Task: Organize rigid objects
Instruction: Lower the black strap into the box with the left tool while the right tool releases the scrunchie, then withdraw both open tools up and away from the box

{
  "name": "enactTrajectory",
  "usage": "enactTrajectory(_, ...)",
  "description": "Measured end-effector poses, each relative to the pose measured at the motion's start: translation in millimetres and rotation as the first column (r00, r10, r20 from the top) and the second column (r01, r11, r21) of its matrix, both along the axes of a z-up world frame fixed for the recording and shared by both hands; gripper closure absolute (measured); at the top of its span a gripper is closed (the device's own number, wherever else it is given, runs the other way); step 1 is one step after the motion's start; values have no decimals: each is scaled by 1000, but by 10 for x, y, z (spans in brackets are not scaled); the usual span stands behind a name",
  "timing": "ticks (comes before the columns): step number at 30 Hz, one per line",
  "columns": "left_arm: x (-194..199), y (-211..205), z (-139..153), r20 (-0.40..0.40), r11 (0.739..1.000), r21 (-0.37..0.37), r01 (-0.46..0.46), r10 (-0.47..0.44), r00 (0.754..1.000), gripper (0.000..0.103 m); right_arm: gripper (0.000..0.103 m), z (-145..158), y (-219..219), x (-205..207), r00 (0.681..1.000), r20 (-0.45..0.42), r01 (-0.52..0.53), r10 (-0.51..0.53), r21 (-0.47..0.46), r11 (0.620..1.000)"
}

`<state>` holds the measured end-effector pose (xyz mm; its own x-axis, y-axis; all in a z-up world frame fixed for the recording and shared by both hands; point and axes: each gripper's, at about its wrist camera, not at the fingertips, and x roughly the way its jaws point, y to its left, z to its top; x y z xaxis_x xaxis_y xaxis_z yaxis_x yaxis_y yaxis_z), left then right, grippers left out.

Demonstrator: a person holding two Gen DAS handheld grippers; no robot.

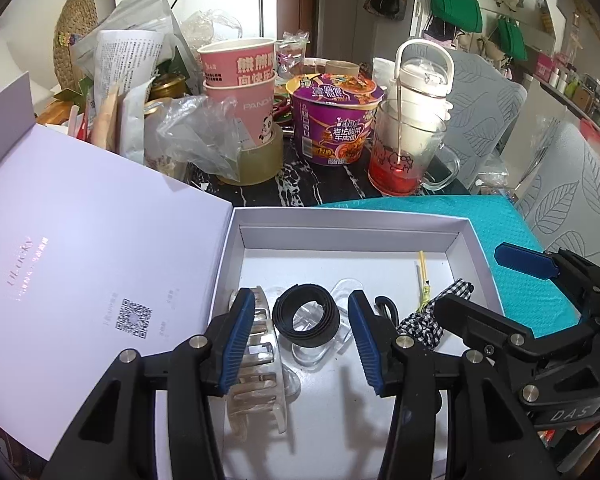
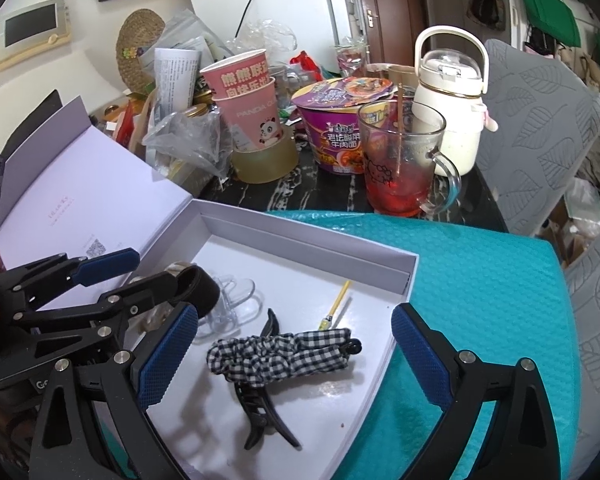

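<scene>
A white box (image 1: 352,224) with its lid (image 1: 80,232) open to the left sits on a teal mat (image 2: 480,280). Inside lie a clear claw clip (image 1: 256,364), a coiled black band (image 1: 305,316), clear plastic clips (image 1: 344,292), a black claw clip with a black-and-white checked bow (image 2: 288,352) and a small yellow stick (image 2: 338,304). My left gripper (image 1: 302,344) is open, its fingers on either side of the black band, above the box floor. My right gripper (image 2: 296,352) is open and empty, over the checked bow clip.
Behind the box the dark table is crowded: stacked pink paper cups (image 1: 244,84) on a tape roll (image 1: 256,160), a purple noodle bowl (image 1: 332,120), a glass mug of red liquid (image 1: 404,152), a white jug (image 1: 424,76), bags and papers. A grey leaf-patterned chair (image 2: 540,120) stands right.
</scene>
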<state>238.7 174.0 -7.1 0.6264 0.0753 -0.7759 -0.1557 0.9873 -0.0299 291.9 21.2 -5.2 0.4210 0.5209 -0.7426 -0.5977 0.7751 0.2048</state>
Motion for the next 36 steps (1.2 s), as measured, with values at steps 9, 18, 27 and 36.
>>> enactTrajectory(9,-95,-40,175,34,1000,-11,-4,5,999,55,4,202,-47,-118,999,51,11,-12,6,1000)
enactTrajectory(18,-316,-156,468,94,1000,-23,-3,5,996,55,4,491,-209,-358,995,97,26,-29,28,999)
enactTrajectory(27,-711,-316,850,164,1000,0,6,-6,986,55,4,880,-430,-737,983,178,44,-49,35,998)
enactTrajectory(36,-1170,-524,1131,218,999,16,31,-34,975,55,3,1201,-699,-1256,962,264,63,-68,26,998)
